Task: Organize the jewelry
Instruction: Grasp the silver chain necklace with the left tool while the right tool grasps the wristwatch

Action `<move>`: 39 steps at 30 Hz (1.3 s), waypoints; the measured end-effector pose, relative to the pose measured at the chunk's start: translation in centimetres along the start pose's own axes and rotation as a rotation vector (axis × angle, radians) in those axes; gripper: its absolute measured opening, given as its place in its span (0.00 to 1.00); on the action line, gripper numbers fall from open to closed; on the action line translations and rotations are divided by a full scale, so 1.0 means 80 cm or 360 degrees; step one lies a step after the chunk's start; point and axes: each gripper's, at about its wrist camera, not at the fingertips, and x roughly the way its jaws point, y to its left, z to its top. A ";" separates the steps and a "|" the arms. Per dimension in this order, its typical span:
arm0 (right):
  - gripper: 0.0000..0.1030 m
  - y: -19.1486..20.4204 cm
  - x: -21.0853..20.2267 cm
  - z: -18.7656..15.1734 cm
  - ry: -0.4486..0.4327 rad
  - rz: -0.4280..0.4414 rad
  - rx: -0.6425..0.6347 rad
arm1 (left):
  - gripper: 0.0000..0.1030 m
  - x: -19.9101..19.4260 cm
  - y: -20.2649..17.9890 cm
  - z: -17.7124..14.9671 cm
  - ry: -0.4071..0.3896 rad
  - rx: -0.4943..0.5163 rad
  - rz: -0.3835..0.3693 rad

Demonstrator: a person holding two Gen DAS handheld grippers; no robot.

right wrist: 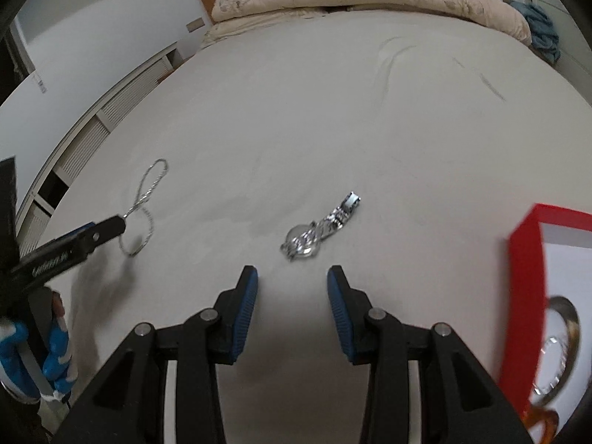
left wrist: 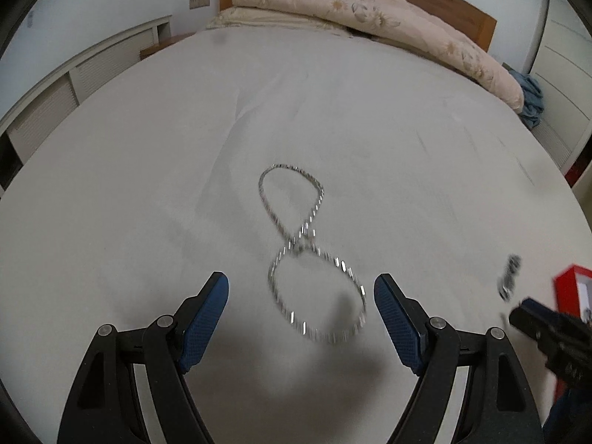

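Silver is what stands out against the pale bed sheet [left wrist: 148, 185]: a chain necklace [left wrist: 296, 244] lies twisted into a figure of 8, and a wristwatch [right wrist: 310, 238] lies flat, its strap stretched out toward the quilt at the head of the bed. Taking the watch as landmark, the necklace lies well off to its left, and the red box [right wrist: 525, 296] sits to its right at the near edge of the sheet, open side up, with some round glinting piece already inside it, too blurred to name. That box is probably where the loose pieces are meant to go.

Each tool seems lined up on its own target. The left gripper [left wrist: 301, 292] has its jaws spread wide, the 2 blue pads on either side of the near loop of the necklace, though neither pad touches the chain. The wide spread suits a floppy loop that has to be straddled before it is pinched. The right gripper [right wrist: 292, 281] stands at a narrower gap with nothing between the pads, just short of the watch case. That narrower gap looks about enough to take the case or the strap.

Both tools tilt steeply down at the sheet, so the step in hand looks like the approach to a 2-handed pick-up. The thin chain on soft cloth may slip from the pads or drag the sheet up with it.
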 end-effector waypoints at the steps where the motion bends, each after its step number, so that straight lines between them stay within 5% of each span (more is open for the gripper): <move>1: 0.37 -0.001 0.006 0.001 -0.0004 0.0003 0.0002 | 0.78 0.008 0.000 0.003 0.0022 -0.0003 0.0001; 7: 0.36 -0.003 0.025 0.010 -0.0042 -0.0001 -0.0026 | 0.66 0.029 -0.012 0.003 0.0052 0.0073 0.0069; 13: 0.36 0.006 0.039 0.013 -0.0065 -0.0061 -0.0105 | 0.42 0.034 -0.023 0.010 0.0035 0.0149 0.0059; 18: 0.22 0.000 0.036 0.008 -0.0089 -0.0052 -0.0073 | 0.08 0.035 -0.026 0.009 0.0024 0.0185 0.0031; 28: 0.21 0.009 -0.013 -0.020 -0.0115 0.0014 -0.0083 | 0.07 -0.019 -0.028 -0.020 0.0015 0.0136 -0.0135; 39: 0.21 0.018 -0.127 -0.040 -0.0237 0.0051 -0.0068 | 0.05 -0.119 -0.068 -0.037 -0.0077 0.0222 -0.0201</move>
